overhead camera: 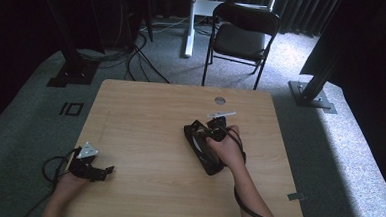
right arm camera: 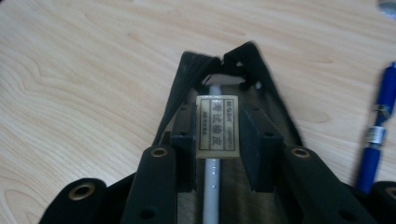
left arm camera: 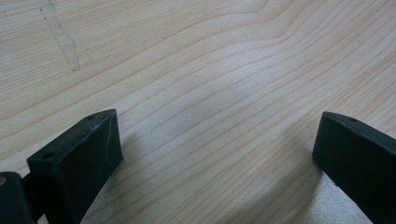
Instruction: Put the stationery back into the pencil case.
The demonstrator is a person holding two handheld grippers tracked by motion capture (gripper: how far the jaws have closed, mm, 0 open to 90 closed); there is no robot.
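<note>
An eraser (right arm camera: 218,125), a small cream block with a printed label, sits at the centre of the right gripper view, clamped between the two black jaws of the right gripper (right arm camera: 217,140), which press on its two flat sides. Its long axis runs along the jaws, pointing to the upper part of the frame. Directly beneath it lies a grey pen or pencil (right arm camera: 211,196), on the same axis, inside an open black pencil case (right arm camera: 273,100) whose mouth spreads around the jaws. The eraser is thus above the case's opening, apparently being placed in or lifted out; which, cannot be told. A blue pen (right arm camera: 377,130) lies on the wooden table (right arm camera: 84,84) at the right edge, just beside the case. In the high view the right gripper (overhead camera: 216,123) and case (overhead camera: 201,148) lie right of centre. The left gripper (overhead camera: 91,171) rests at lower left, well apart, jaws wide over bare wood; the right hand (overhead camera: 226,149) is far nearer.
</note>
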